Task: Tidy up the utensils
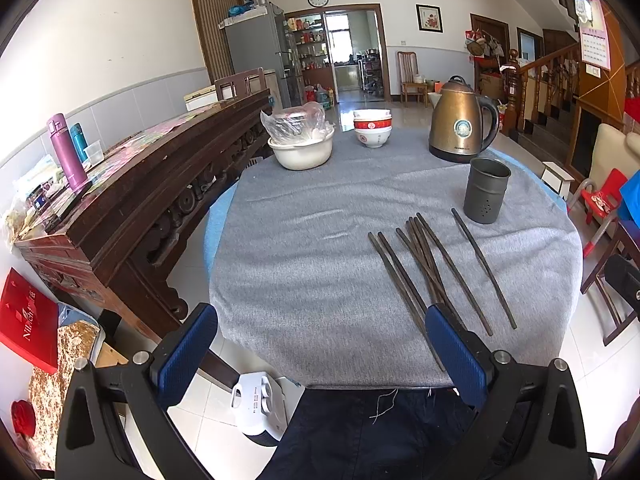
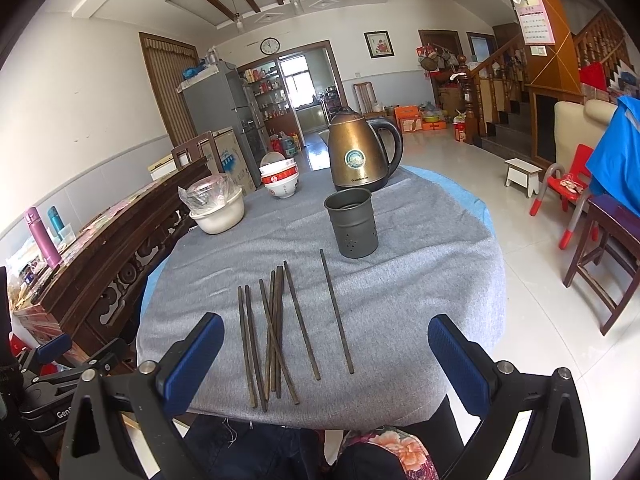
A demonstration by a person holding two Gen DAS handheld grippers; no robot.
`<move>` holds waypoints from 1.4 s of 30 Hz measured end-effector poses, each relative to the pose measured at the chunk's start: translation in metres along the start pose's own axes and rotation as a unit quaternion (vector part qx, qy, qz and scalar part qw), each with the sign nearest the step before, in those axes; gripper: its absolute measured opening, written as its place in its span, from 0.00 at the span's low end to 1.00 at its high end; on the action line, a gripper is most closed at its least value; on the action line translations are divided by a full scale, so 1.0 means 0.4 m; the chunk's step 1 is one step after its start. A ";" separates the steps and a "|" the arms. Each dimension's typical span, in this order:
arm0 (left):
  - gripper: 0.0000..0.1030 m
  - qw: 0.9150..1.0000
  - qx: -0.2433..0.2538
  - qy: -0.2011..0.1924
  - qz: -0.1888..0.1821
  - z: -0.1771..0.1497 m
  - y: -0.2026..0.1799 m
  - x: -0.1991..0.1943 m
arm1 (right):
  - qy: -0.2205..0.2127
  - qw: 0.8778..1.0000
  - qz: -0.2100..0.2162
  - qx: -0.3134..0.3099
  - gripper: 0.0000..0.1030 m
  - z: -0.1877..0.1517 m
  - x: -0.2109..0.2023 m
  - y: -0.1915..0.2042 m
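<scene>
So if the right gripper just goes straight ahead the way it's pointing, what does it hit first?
Probably the chopsticks lying on the grey cloth; the open right gripper points over them towards the metal holder behind. Its height above the table is unclear.

Right gripper held above the near edge of the tabletop, jaws spread wide with nothing between them. Just ahead of the jaws, dark chopsticks flat on the grey cloth: a crossed bunch nearer the left jaw, two singles lying apart nearer the right jaw. Farther ahead, upright grey holder with holes in its side. Beyond it, bronze kettle. Ahead and left, stacked bowls and a white basin with plastic wrap inside.
</scene>
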State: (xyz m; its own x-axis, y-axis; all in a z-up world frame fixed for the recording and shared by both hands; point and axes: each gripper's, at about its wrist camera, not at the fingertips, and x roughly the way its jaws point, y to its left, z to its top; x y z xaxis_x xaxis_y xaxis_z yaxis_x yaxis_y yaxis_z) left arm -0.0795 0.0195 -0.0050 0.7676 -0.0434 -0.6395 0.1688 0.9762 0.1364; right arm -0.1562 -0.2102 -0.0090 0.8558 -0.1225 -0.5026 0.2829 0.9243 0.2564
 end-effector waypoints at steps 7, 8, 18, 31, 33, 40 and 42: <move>1.00 1.000 -0.004 0.009 0.000 0.004 -0.001 0.022 | 0.027 1.000 -0.002 0.004 1.00 0.004 0.028 -0.001; 1.00 1.000 -0.005 0.011 0.000 0.006 0.000 0.028 | 0.031 1.000 -0.001 0.005 1.00 0.005 0.035 -0.002; 1.00 0.995 -0.025 0.081 -0.044 0.070 0.033 0.182 | 0.084 0.996 0.014 0.003 0.99 0.090 0.216 -0.041; 0.72 0.954 -0.077 0.253 -0.139 0.174 -0.003 0.549 | 0.235 0.971 0.023 -0.049 0.41 0.149 0.695 0.015; 0.65 0.947 -0.089 0.274 -0.146 0.181 -0.013 0.600 | 0.251 0.966 0.000 -0.063 0.40 0.140 0.754 0.019; 0.62 0.935 -0.098 0.311 -0.138 0.189 -0.049 0.702 | 0.278 0.956 -0.040 -0.084 0.39 0.124 0.849 0.019; 0.58 0.934 -0.098 0.317 -0.134 0.190 -0.055 0.724 | 0.281 0.954 -0.049 -0.089 0.38 0.123 0.872 0.022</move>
State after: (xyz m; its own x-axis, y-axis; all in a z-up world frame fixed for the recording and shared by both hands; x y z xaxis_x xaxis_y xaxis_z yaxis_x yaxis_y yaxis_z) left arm 0.1860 -0.0306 -0.1356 0.1838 -0.2170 -0.9587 0.1382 0.9714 -0.1933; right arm 0.1663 -0.2627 -0.1415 0.4474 -0.0445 -0.8932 0.2285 0.9713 0.0660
